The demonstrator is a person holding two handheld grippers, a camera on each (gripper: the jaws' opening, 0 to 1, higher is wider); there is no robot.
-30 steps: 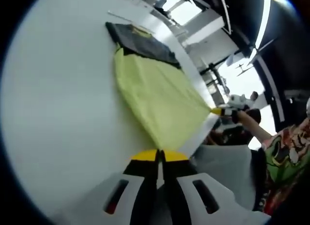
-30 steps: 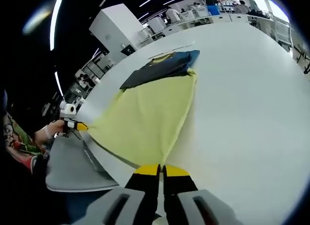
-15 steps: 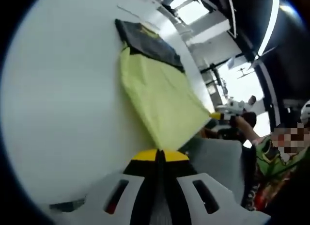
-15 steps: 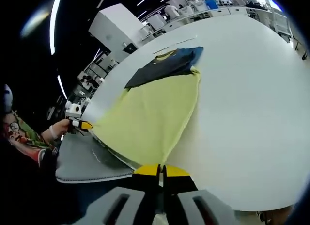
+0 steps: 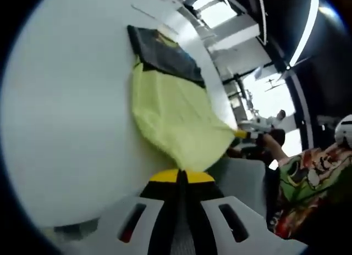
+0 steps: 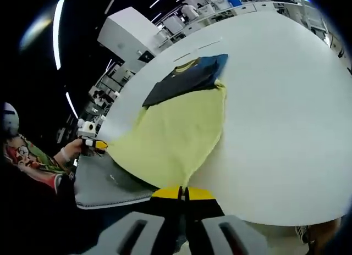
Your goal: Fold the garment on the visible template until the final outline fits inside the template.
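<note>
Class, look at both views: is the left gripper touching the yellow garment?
Touching. In the left gripper view the left gripper has its jaws shut on a corner of the yellow garment, the fabric running straight into the closed tips.

Yellow-green garment with dark navy top, white table.

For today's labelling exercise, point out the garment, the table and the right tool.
garment [image 6: 176, 131], right gripper view, on its yellow body.
table [image 6: 280, 90], right gripper view, on bare white top.
right tool [image 6: 183, 193], right gripper view, between its yellow tips.
</note>
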